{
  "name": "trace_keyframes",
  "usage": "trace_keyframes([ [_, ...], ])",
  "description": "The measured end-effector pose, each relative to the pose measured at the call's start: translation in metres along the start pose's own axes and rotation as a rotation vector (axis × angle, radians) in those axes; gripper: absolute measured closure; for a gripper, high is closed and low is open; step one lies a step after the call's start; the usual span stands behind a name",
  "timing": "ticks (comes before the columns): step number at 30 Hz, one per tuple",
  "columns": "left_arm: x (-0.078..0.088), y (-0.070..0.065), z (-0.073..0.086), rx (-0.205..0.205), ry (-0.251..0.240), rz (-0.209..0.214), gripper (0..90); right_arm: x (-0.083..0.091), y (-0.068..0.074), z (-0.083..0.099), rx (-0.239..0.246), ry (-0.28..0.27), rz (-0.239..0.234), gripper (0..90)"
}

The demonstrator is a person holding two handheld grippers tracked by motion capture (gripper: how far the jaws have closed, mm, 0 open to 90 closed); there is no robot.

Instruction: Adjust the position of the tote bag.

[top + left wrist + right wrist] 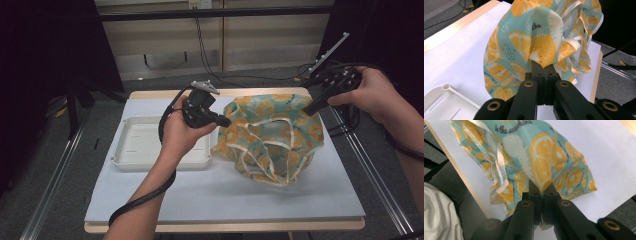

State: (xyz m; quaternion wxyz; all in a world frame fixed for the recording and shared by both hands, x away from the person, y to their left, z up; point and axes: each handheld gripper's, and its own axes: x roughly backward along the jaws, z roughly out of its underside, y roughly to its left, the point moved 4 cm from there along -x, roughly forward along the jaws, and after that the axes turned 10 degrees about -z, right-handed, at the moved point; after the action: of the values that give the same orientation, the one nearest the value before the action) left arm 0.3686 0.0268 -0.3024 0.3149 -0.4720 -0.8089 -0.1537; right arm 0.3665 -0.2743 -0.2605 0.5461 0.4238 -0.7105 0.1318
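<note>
- The lemon-print cloth (272, 137) hangs bunched over the right half of the white mat (200, 200), strung between the two tongs.
- Left gripper (223, 121) is clamped on its left edge; right gripper (309, 109) pinches the far right corner.
- Both hands are equally close; its long axis runs left to right between them.
- The white tray (150, 145) sits just left, empty, nothing blocking.

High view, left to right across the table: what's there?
White tray → left tongs, shut on the cloth → lemon-print cloth → right tongs, pinching the cloth's far right corner.
</note>
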Motion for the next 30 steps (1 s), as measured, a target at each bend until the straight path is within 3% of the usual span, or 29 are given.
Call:
trace_keyframes([
  [6, 0.009, 0.006, -0.004, -0.002, 0.007, -0.033, 90.0, 0.009, -0.005, -0.008, 0.004, -0.058, 0.006, 86.9],
  [10, 0.014, 0.013, -0.008, 0.033, -0.023, -0.04, 90.0, 0.016, -0.005, -0.012, 0.004, -0.094, -0.002, 87.7],
  [14, 0.016, 0.016, -0.013, 0.03, -0.028, -0.047, 90.0, 0.02, -0.005, -0.013, -0.006, -0.096, -0.006, 89.1],
  [22, 0.025, 0.028, -0.021, 0.075, -0.054, -0.054, 90.0, 0.023, -0.013, -0.024, -0.027, -0.132, -0.012, 90.0],
  [27, 0.024, 0.037, -0.023, 0.094, -0.035, -0.101, 90.0, 0.018, -0.018, -0.034, -0.043, -0.152, -0.002, 89.8],
  [30, 0.017, 0.043, -0.023, 0.108, -0.023, -0.098, 90.0, 0.005, -0.025, -0.037, -0.07, -0.144, 0.007, 89.0],
])
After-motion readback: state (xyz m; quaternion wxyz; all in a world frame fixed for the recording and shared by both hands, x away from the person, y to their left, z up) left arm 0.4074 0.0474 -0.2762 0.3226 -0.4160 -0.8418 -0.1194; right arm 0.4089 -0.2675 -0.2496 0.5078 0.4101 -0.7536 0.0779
